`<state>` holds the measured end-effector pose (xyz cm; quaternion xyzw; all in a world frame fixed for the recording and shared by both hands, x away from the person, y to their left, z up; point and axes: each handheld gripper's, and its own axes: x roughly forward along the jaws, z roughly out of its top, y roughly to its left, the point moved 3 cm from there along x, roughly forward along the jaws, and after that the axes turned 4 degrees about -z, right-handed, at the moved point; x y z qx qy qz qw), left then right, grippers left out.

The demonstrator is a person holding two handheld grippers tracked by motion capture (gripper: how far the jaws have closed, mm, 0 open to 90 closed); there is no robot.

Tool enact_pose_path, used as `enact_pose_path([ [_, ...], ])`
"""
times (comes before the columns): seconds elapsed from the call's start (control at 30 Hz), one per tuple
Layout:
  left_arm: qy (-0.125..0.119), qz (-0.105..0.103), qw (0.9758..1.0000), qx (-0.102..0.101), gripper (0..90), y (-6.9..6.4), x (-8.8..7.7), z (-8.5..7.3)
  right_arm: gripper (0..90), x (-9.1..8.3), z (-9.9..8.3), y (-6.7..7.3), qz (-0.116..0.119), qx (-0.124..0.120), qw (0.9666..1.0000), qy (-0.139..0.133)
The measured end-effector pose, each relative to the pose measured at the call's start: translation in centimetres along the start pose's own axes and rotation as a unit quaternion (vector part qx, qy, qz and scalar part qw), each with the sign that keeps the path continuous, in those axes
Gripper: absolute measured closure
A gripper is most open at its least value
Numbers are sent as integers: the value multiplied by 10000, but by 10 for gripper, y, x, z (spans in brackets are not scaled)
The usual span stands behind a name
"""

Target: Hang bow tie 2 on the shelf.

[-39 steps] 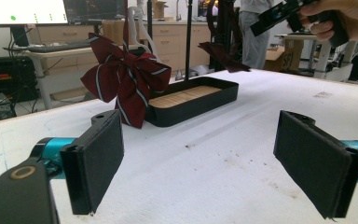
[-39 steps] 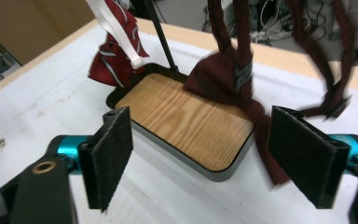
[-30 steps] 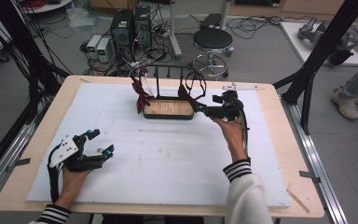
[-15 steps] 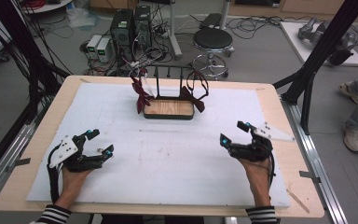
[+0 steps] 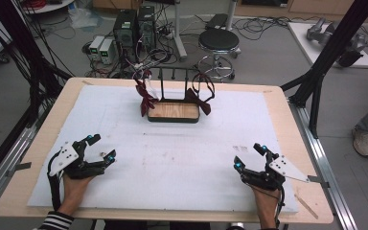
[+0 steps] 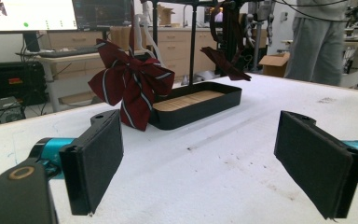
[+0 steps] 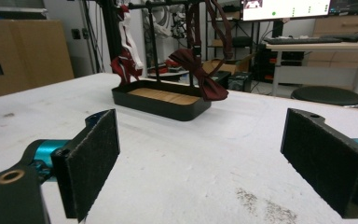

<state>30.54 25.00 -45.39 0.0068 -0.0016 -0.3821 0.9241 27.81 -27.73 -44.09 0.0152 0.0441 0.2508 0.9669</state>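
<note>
Nearest the person, the left tongs (image 5: 98, 149) and right tongs (image 5: 249, 157) rest low over the white table (image 5: 182, 163), well short of the tray (image 5: 173, 111), one at each near corner. Both are spread wide with nothing between their pads. Farther off, the wood-floored tray sits at the table's far middle. A striped bow tie (image 6: 130, 84) hangs at the tray's left end, touching its rim; a plain bow tie (image 7: 200, 70) hangs over its right end.

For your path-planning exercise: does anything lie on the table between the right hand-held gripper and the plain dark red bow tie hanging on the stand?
Nothing visible: only bare white table surface separates the right hand-held gripper from the bow tie.
</note>
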Motion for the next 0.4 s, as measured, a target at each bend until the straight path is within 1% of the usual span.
enact_pose_path([
  [0.1,-6,-1,10000,14,160,0,0,0,107,2,-3,0,40,57,10000,-40],
  [0.2,-21,-6,10000,35,160,-1,0,0,107,6,-7,-1,3,-20,10000,52],
  [0.23,-19,-4,10000,37,160,-1,0,0,107,7,-10,-1,4,7,10000,95],
  [0.27,-19,-2,10000,39,160,-1,0,0,107,7,-11,-1,6,-16,10000,82],
  [0.33,-23,0,10000,27,160,-1,0,0,107,8,-13,-2,-9,12,9998,192],
  [0.4,-45,14,10000,5,159,0,-1,0,107,8,-13,-1,-42,-42,9998,187],
])
